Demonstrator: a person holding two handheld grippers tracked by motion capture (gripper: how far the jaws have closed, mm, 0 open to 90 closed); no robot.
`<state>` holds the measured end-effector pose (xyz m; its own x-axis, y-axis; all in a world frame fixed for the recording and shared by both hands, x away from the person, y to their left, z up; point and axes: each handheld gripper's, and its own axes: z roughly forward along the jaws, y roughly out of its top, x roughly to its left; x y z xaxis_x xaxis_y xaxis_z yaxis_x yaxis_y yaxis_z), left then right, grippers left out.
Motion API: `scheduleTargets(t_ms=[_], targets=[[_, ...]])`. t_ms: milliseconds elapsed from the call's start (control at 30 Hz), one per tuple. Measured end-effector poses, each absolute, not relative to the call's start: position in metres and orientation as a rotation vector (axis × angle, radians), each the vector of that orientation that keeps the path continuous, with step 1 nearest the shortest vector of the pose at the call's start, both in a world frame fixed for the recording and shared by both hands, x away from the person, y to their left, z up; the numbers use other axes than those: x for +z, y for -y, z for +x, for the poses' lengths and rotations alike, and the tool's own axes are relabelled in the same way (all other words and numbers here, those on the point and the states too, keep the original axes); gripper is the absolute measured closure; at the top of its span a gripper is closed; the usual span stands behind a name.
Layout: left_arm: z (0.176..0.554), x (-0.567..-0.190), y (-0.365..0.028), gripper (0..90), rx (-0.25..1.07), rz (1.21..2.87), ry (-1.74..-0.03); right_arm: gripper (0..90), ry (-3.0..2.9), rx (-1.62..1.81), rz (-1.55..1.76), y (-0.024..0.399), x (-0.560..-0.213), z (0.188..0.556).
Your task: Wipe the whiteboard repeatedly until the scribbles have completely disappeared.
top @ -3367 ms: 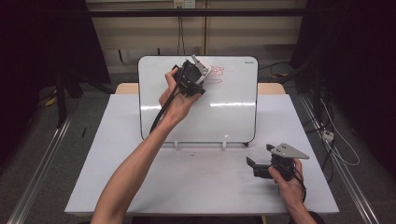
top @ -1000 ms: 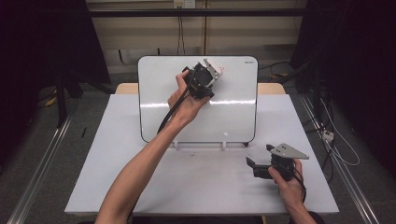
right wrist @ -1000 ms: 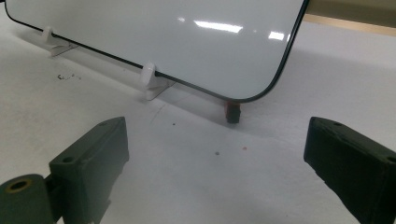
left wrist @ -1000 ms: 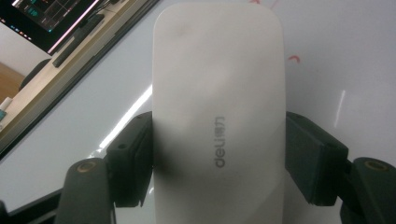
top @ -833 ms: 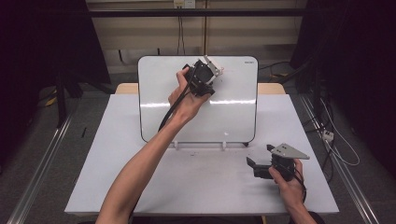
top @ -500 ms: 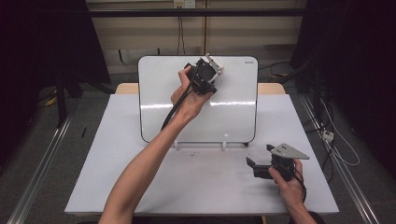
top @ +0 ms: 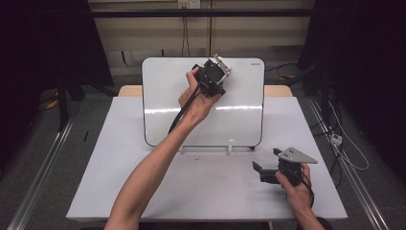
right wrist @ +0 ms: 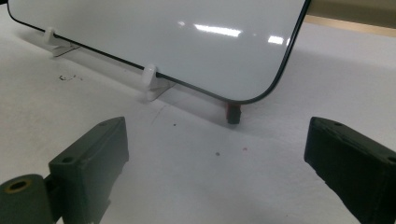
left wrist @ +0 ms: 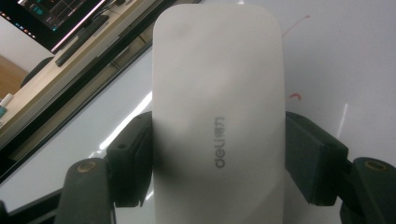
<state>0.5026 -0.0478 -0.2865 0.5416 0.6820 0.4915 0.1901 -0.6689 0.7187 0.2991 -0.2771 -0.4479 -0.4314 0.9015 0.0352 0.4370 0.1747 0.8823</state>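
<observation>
- While the left gripper (left wrist: 219, 154) pinches a white whiteboard eraser (left wrist: 217, 116) between its jaws, the pads pressing both long sides, the eraser's face lies against the whiteboard (top: 239, 120) near its top edge, toward the right corner.
- Since a few seconds ago, the red scribble that stood near that top edge is gone from the high view, and the gripper has slid rightward over that spot.
- Faint red traces (left wrist: 295, 96) remain beside the eraser in the left gripper view, so I judge the wiping nearly done, with a last pass needed.
- Below the whiteboard's lower right corner, the right gripper (top: 280, 167) rests on the white surface (top: 119, 182), jaws spread with nothing between them, unmoved.
</observation>
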Motion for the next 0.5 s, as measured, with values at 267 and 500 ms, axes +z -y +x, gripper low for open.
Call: scheduleTargets(t_ms=[267,500], targets=[[0.503,-0.289,0.054,31.2,1.068,2.154,-0.658,6.2,-1.949,1.204,1.260,0.277,-0.448,0.299],[0.502,-0.290,0.060,31.2,1.074,2.153,-0.641,6.2,-1.948,1.206,1.261,0.277,-0.448,0.299]])
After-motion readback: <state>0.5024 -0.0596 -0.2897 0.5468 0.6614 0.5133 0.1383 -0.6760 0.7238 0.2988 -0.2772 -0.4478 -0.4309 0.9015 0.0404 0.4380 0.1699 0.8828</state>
